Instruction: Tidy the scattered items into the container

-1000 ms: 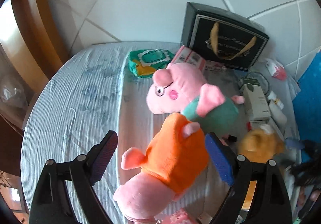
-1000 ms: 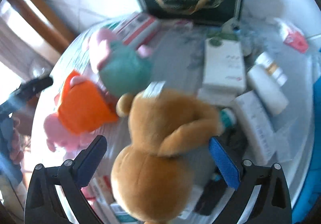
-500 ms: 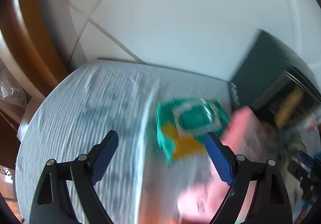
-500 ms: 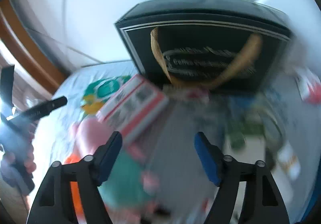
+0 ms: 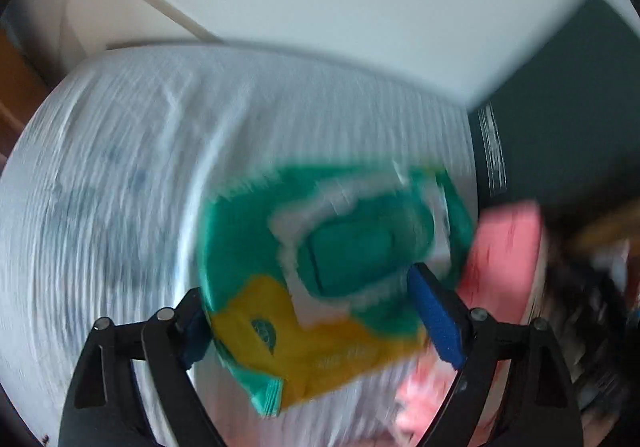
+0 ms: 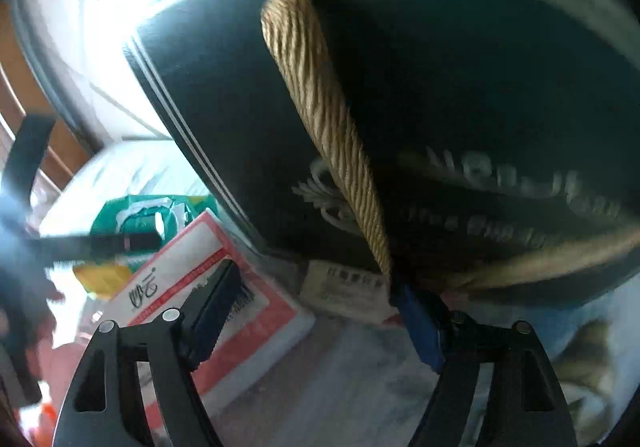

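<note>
Green wipes pack (image 5: 344,259) lies between the released left hand-held gripper's (image 5: 316,315) fingers.

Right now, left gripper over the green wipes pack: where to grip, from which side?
Take the wipes pack across its soft body, coming down from above. It lies flat on the striped cloth, so its edges are the only grip faces. The left gripper already straddles it, open. Avoid the raised flip lid; the picture is blurred, so contact is unclear.

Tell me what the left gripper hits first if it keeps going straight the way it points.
Most likely the green and yellow wipes pack: it lies between the open fingers of the left gripper. Blur hides whether they touch.
</note>
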